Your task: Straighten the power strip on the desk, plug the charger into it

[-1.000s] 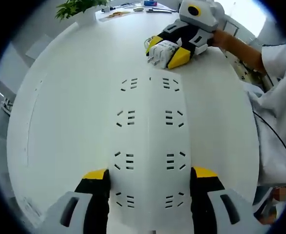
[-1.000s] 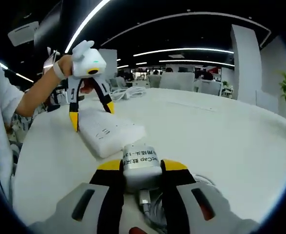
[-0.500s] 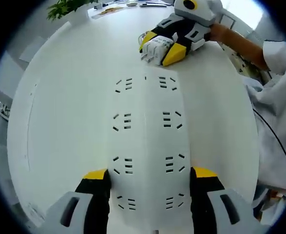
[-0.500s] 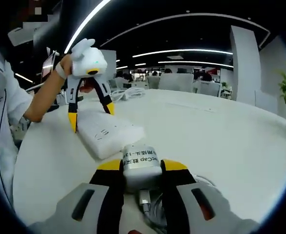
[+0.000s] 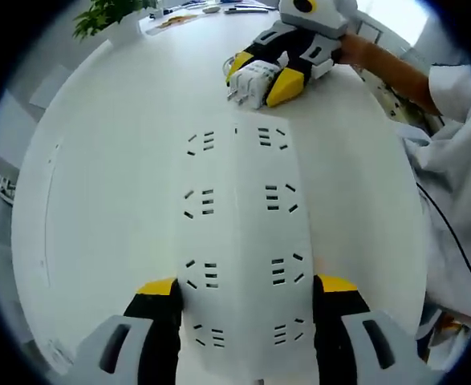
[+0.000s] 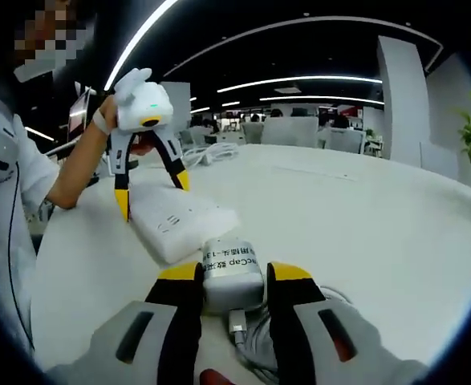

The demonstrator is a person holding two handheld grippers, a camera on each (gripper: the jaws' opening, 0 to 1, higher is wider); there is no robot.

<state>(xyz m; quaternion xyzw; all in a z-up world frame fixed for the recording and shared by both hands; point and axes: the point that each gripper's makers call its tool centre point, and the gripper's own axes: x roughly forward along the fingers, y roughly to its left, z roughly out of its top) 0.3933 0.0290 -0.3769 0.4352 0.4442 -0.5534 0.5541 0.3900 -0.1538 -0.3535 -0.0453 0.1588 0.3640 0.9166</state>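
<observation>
The white power strip (image 5: 239, 241) is lying flat on the white worktop (image 5: 107, 160), running lengthwise away from the left gripper view's camera, with two columns of sockets facing up. The left hand-held gripper (image 5: 245, 301) is straddling the near end of the strip, its yellow-tipped black jaws sitting against the strip's two long sides and pinching it between them. In the right gripper view the same left hand-held gripper (image 6: 148, 196) is standing nearly upright over the far end of the power strip (image 6: 179, 218), held by a person's hand (image 6: 111, 112) with a white sleeve behind it. The right hand-held gripper (image 6: 232, 277) is clamping the white charger (image 6: 232, 273) between its jaws; a printed label is wrapping the charger's body, and a pale cable (image 6: 255, 349) is trailing from its rear end onto the worktop. The charger is sitting just beside the near end of the strip, and whether the two are touching cannot be told. In the left gripper view the right hand-held gripper (image 5: 259, 80) is lying low near the strip's far end, the charger (image 5: 251, 80) showing between its jaws. A green plant (image 5: 111, 14) is standing at the worktop's far edge.
</observation>
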